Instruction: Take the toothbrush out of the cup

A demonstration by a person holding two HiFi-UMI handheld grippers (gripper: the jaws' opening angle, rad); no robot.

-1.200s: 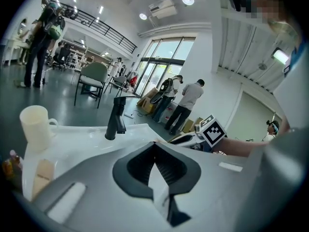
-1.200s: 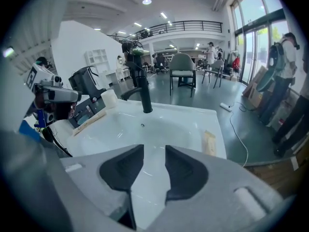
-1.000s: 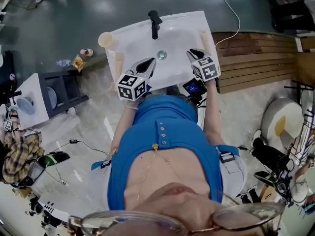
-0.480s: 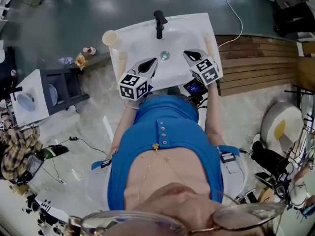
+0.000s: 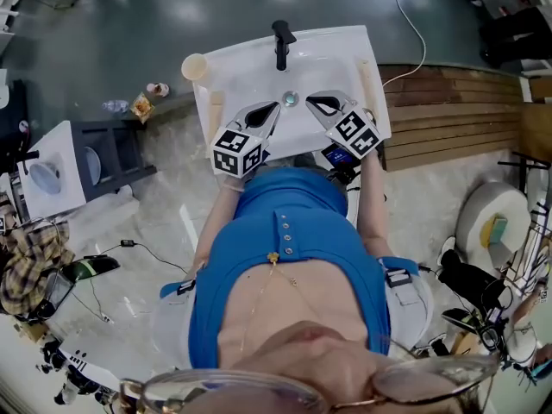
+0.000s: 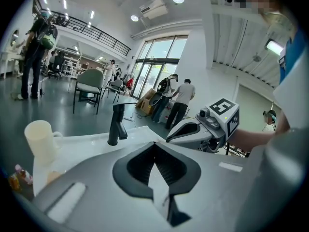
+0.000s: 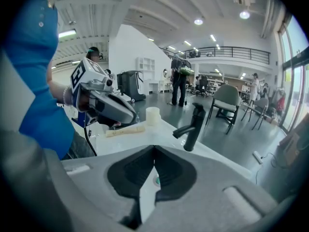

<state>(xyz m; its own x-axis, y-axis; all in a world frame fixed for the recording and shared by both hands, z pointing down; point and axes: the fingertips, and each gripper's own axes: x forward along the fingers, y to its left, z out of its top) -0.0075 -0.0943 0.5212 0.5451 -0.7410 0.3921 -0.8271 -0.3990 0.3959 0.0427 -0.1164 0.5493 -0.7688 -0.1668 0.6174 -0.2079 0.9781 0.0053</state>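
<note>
Inspecting from above, the sink (image 5: pixel 250 67) carried everything. Over its basin the left gripper (image 5: pixel 271 107) and right gripper (image 5: pixel 310 102) hung with jaws fully closed and nothing between them. The cup (image 5: pixel 195 65) stood at the sink's rear left corner, nothing rising from it. A slim pale stick, judged the toothbrush (image 5: pixel 366 76), lay along the right edge. Judged light, stiff, slippery if wet; grip mid-handle.

White sink (image 5: pixel 250 80), black tap (image 5: pixel 281 44), cream cup (image 5: pixel 195 66), bright blue shirt (image 5: pixel 293 266), brown wood planks (image 5: pixel 448 102), dark greyish floor (image 5: pixel 112 24).
</note>
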